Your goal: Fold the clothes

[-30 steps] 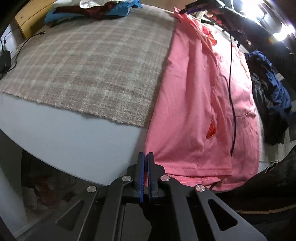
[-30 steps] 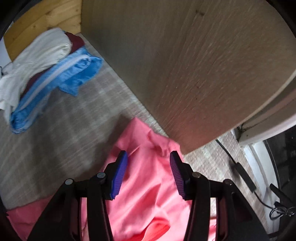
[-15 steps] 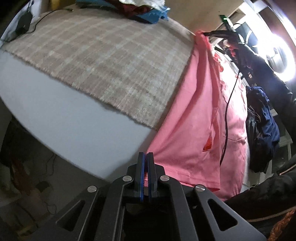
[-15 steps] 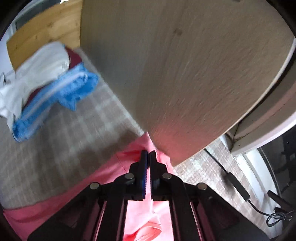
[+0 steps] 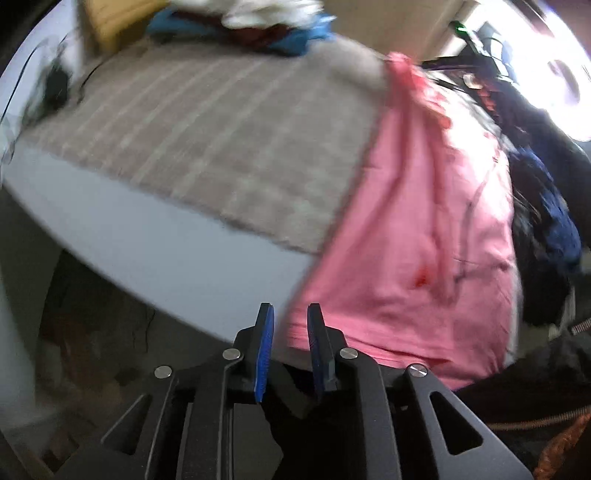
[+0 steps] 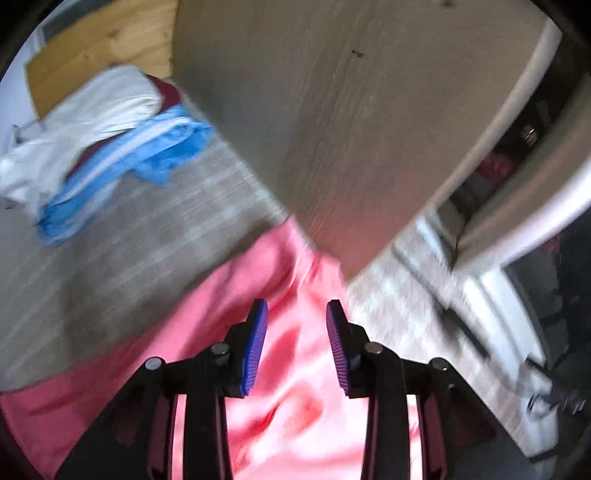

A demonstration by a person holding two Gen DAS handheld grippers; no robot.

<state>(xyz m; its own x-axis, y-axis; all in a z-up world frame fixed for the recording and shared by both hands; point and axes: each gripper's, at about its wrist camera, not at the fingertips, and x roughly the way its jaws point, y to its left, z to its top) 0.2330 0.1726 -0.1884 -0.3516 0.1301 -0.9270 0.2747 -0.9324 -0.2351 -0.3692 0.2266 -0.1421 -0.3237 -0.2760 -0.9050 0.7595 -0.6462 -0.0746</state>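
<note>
A pink garment (image 5: 417,236) lies stretched along the right side of a beige checked blanket (image 5: 207,140), its near hem hanging over the table edge. My left gripper (image 5: 290,314) stands open at that near hem, the pink edge just beyond its blue fingers (image 5: 264,347). In the right wrist view, the far end of the pink garment (image 6: 288,369) lies rumpled under my right gripper (image 6: 297,314), which is open above the cloth with nothing held. Both views are blurred by motion.
A pile of white, blue and dark red clothes (image 6: 107,147) sits at the blanket's far corner, also seen as a pile (image 5: 258,22) in the left view. A wooden panel (image 6: 351,110) rises right behind the pink cloth. Dark blue clothing (image 5: 554,206) lies to the right.
Both grippers were shut on the pink garment half a second ago and have since opened, letting it go. The garment has settled onto the blanket.
</note>
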